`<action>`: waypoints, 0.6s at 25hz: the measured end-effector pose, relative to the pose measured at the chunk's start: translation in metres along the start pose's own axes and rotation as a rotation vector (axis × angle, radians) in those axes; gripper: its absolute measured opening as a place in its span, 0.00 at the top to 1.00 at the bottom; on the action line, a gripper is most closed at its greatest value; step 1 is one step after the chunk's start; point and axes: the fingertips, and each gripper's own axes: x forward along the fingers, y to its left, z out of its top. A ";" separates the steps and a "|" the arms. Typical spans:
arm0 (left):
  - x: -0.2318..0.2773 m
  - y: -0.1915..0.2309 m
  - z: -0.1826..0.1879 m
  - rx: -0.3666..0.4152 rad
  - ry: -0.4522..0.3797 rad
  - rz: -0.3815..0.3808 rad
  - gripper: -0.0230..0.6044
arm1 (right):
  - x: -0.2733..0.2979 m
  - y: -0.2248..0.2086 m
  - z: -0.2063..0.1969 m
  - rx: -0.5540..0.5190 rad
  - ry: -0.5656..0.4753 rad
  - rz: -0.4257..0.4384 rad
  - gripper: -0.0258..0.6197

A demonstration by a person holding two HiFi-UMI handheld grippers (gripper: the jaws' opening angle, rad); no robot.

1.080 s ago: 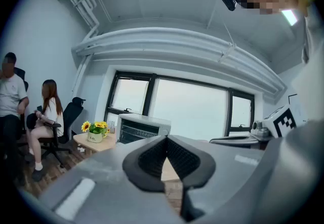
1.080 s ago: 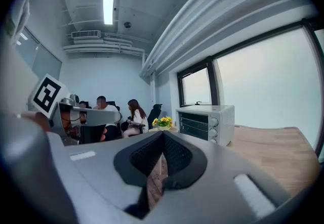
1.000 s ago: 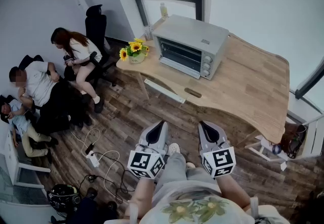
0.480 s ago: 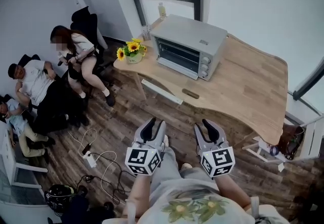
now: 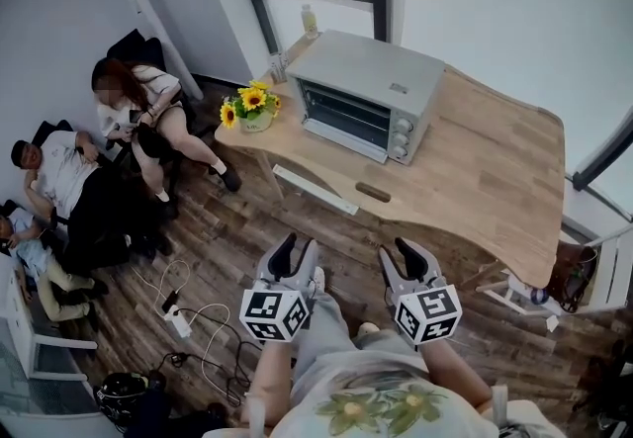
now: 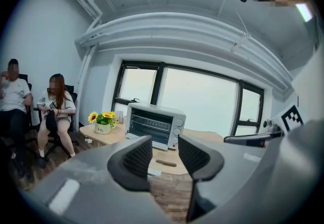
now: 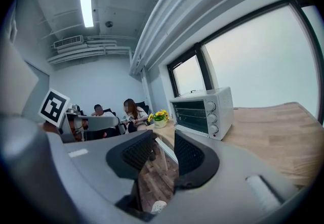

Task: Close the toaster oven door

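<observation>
Two grippers low centre, left gripper [image 5: 296, 252] and right gripper [image 5: 398, 257]: jaws pressed together a second ago, now just opened, nothing between them. Toaster oven [image 5: 367, 93] well beyond, upper centre on wooden table [image 5: 485, 169], door down.

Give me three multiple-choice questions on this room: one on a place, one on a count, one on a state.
1. Where is the flower pot? A on the table; B on the oven; C on the floor.
2. How many knobs has the toaster oven? A one; B three; C six.
3. The left tongs are: A shut on the pot; B open, empty; C shut on a knob.
Answers: A, at its corner; B, three in a column; B, its jaws, which have just been opening, stand apart, nothing between.
</observation>
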 end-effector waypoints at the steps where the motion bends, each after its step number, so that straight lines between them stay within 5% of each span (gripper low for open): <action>1: 0.005 0.005 -0.001 -0.004 0.010 -0.004 0.70 | 0.005 -0.001 -0.001 0.009 0.007 0.000 0.76; 15: 0.090 0.091 -0.014 -0.049 0.144 -0.044 0.66 | 0.085 -0.031 -0.028 0.176 0.114 -0.063 0.75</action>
